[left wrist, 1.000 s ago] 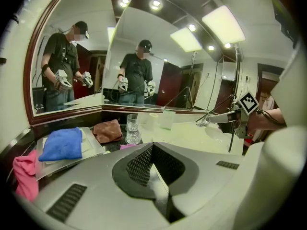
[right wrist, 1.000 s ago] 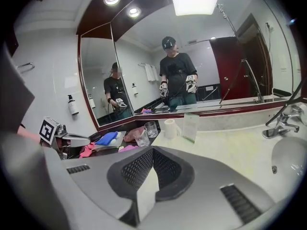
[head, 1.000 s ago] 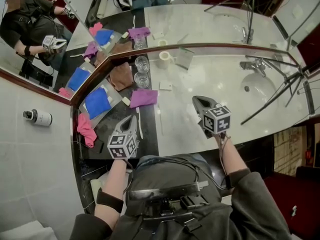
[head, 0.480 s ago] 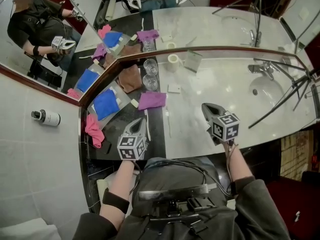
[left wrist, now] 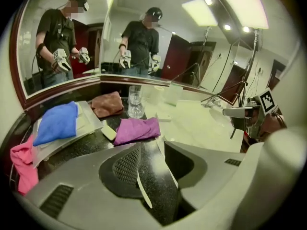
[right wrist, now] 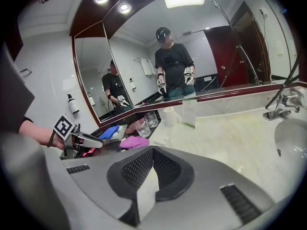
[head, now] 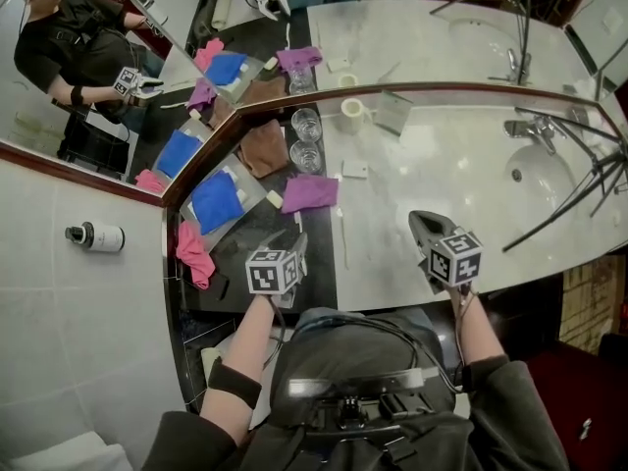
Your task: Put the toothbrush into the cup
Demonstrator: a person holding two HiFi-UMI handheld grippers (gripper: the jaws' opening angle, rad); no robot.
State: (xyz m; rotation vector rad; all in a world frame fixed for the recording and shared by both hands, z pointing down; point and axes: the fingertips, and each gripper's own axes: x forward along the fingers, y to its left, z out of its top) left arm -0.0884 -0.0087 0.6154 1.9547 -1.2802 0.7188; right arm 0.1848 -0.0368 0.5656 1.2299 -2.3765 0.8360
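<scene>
Currently your left gripper point(left wrist: 153, 152) has its jaws opening. The white toothbrush point(left wrist: 143, 191) lies on the black counter point(head: 235, 251) in the gap between them, and neither pad presses on it. Your right gripper point(head: 424, 226) is held above the marble top point(head: 422, 175), jaws closed together on nothing.

Seen from the left gripper in the head view, a purple cloth point(head: 309, 192) lies at twelve o'clock. It is directly between the gripper and the two glass cups point(head: 311, 157) by the mirror point(head: 118, 67). A brown cloth point(head: 263, 150) and a soap bar point(head: 275, 199) sit at eleven, a blue cloth point(head: 214, 199) at ten and a pink cloth point(head: 193, 253) at nine. A second thin white stick point(head: 342, 241) lies at three o'clock on the marble.

The head view hides the toothbrush behind the gripper; only the left gripper view shows it. A wall bottle point(head: 96, 236) carries a label too small to read.
</scene>
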